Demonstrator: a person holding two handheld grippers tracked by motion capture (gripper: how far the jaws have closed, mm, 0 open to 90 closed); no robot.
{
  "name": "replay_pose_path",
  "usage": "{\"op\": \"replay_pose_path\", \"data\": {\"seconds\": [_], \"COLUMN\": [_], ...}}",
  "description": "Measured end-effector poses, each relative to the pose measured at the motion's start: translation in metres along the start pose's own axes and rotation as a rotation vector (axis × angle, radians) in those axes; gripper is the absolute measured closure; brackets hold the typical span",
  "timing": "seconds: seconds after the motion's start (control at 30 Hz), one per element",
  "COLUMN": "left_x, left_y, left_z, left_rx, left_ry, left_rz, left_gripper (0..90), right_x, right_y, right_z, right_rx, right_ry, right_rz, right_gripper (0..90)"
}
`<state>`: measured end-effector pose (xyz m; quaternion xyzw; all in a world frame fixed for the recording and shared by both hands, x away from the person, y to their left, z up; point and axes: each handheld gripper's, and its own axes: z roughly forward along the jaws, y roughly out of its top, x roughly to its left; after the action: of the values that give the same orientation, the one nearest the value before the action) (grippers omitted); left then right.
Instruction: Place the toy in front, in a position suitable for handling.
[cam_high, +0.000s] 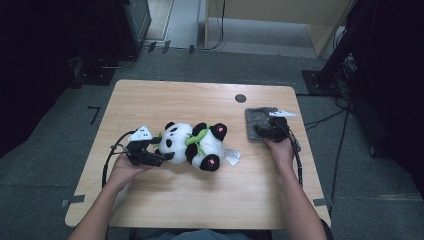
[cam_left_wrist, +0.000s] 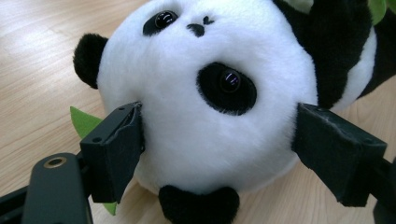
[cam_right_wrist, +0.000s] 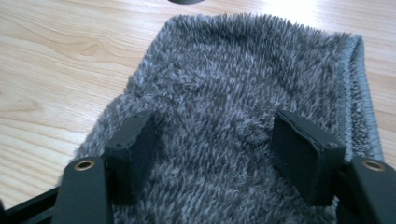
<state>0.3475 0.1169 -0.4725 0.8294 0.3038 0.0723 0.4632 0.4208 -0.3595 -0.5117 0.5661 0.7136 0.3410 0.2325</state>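
I've got the left gripper (cam_high: 167, 156) at the head end of the plush panda (cam_high: 195, 144), which lies on its side near the middle of the wooden table (cam_high: 200, 200). In the left gripper view the panda's round head (cam_left_wrist: 205, 102) sits between my two black jaws, which stand wide; the left jaw's pad (cam_left_wrist: 122, 144) is right against the white fur at the cheek, the right one (cam_left_wrist: 334, 149) at the fur's edge w/ no visible squeeze, so I read it as open around the head, not clamped. Fur is short, dense, soft-looking pile; glossy black bead eyes in oval black patches, small stitched nose, round black ears. A green felt leaf (cam_left_wrist: 83, 122) pokes out behind the left jaw, flat and pointed, and green felt wraps the body in the high view. A white tag (cam_high: 232, 156) sticks out by the legs. My right gripper (cam_high: 271, 131) rests on the grey fleece cloth (cam_high: 256, 120) at the table's right side, well apart from the panda. In the right gripper view the jaws are spread approx. halfway, pads down in the shaggy grey pile (cam_right_wrist: 233, 93), nothing pinched between them; cloth has a stitched hem along one edge. Tabletop is pale wood-grain laminate, smooth, rounded corners, w/ a dark round cap (cam_high: 240, 98) near the far edge.
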Motion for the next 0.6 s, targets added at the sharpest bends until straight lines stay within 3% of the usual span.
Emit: {"op": "replay_pose_path", "data": {"seconds": [0.1, 0.27, 0.33, 0.6], "left_x": [-0.004, -0.011, -0.016, -0.028], "left_y": [0.001, 0.003, 0.004, 0.007], "left_z": [0.000, 0.001, 0.002, 0.006], "left_rx": [0.011, 0.018, 0.027, 0.036], "left_ry": [0.018, 0.011, 0.012, 0.009], "left_rz": [0.003, -0.056, -0.050, -0.074], "left_gripper": [18.9, 21.5, 22.5, 22.4], "right_x": [0.000, 0.002, 0.002, 0.003], "right_y": [-0.002, -0.006, -0.008, -0.009], "right_z": [0.004, 0.007, 0.007, 0.006], "right_rx": [0.006, -0.011, -0.025, -0.015], "right_ry": [0.001, -0.013, -0.014, -0.028], "right_rz": [0.007, -0.002, -0.008, -0.020], "right_gripper": [27.0, 23.5, 23.5, 31.7]}}
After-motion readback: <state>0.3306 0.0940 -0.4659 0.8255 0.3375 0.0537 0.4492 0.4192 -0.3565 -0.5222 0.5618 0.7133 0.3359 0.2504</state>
